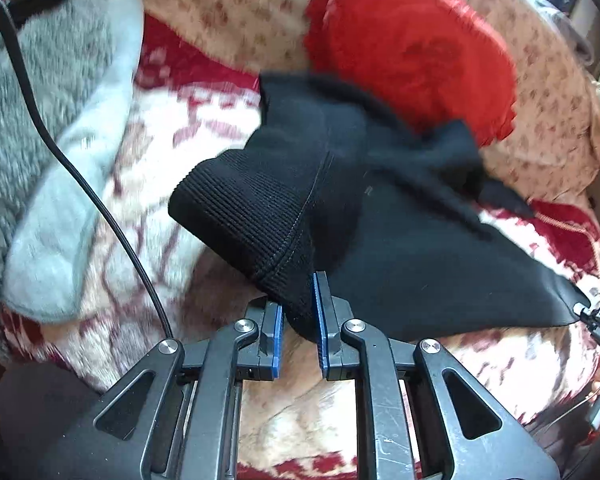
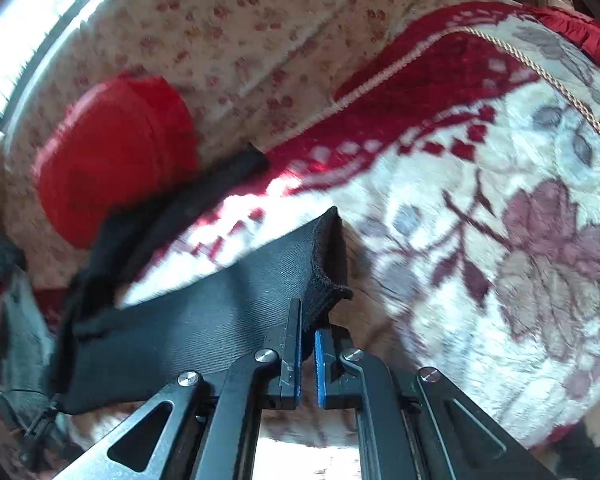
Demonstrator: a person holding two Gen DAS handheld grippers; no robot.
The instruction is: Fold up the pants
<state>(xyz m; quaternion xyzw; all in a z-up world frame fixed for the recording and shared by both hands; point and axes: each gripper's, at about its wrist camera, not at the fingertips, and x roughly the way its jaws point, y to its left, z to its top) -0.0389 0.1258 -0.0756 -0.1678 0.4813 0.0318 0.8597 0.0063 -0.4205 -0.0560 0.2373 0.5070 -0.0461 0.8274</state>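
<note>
Black pants (image 1: 400,240) hang stretched above a red and cream blanket. My left gripper (image 1: 298,304) is shut on the ribbed waistband corner (image 1: 244,216), which bunches between the blue pads. The cloth runs right to the other gripper, whose tip (image 1: 594,318) shows at the right edge. In the right wrist view my right gripper (image 2: 308,332) is shut on the other edge of the pants (image 2: 204,320), with a cloth corner (image 2: 328,264) sticking up past the fingers. A pant leg (image 2: 204,196) trails back toward a red cushion.
A red round cushion (image 1: 416,52) (image 2: 112,152) lies behind the pants. A grey fluffy blanket (image 1: 40,120) lies at left, with a black cable (image 1: 100,200) across it. A floral beige cover (image 2: 240,40) lies behind the patterned blanket (image 2: 500,240).
</note>
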